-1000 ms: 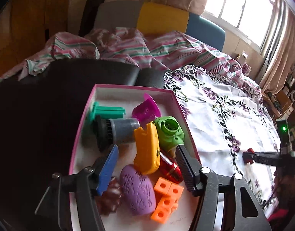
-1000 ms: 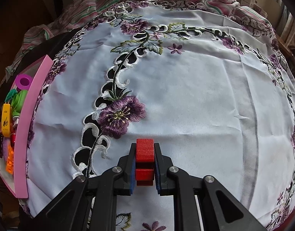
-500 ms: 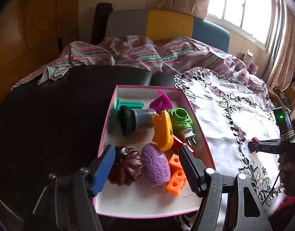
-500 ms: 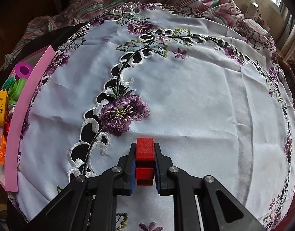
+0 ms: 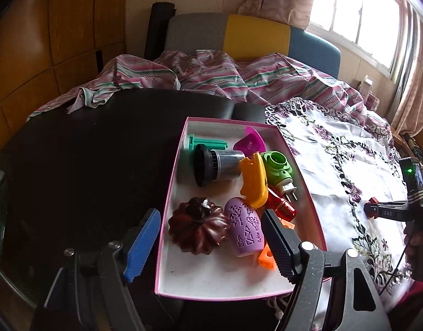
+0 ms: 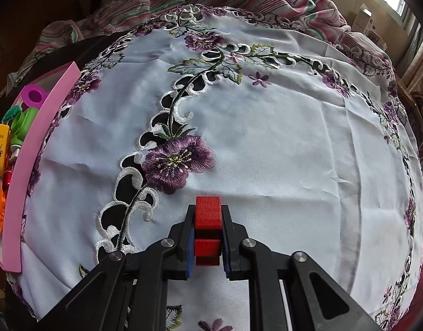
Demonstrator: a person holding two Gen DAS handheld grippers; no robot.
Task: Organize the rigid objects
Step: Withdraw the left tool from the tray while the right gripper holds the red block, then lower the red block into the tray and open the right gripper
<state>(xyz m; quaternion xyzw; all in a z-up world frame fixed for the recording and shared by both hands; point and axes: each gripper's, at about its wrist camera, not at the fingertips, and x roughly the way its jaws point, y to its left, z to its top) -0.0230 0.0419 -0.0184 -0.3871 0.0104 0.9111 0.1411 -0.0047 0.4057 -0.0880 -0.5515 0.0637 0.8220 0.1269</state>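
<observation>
A pink-rimmed box (image 5: 211, 275) with a white floor holds several toys. Among them are a brown fluted mould (image 5: 197, 229), a purple cup (image 5: 244, 229), a yellow piece (image 5: 254, 182), a green plug (image 5: 277, 165) and a grey cylinder (image 5: 217, 165). My left gripper (image 5: 210, 244) hovers over the box's near end, its jaws opening. The brown mould lies between the pads, touched by neither. My right gripper (image 6: 208, 215) is shut on a red block (image 6: 208, 212) above the embroidered cloth. From the left wrist view the right gripper (image 5: 376, 211) is seen to the right of the box.
The white embroidered tablecloth (image 6: 266, 138) spreads right of the box's pink wall (image 6: 32, 154). A dark tabletop (image 5: 87, 165) lies to the left of the box. Striped bedding (image 5: 211, 74) and a padded chair back (image 5: 255, 35) stand behind. A hand holds the right gripper at the far right edge.
My left gripper has drawn back from the box and its jaws have widened. The brown mould now lies free on the box floor. The right gripper still holds the red block.
</observation>
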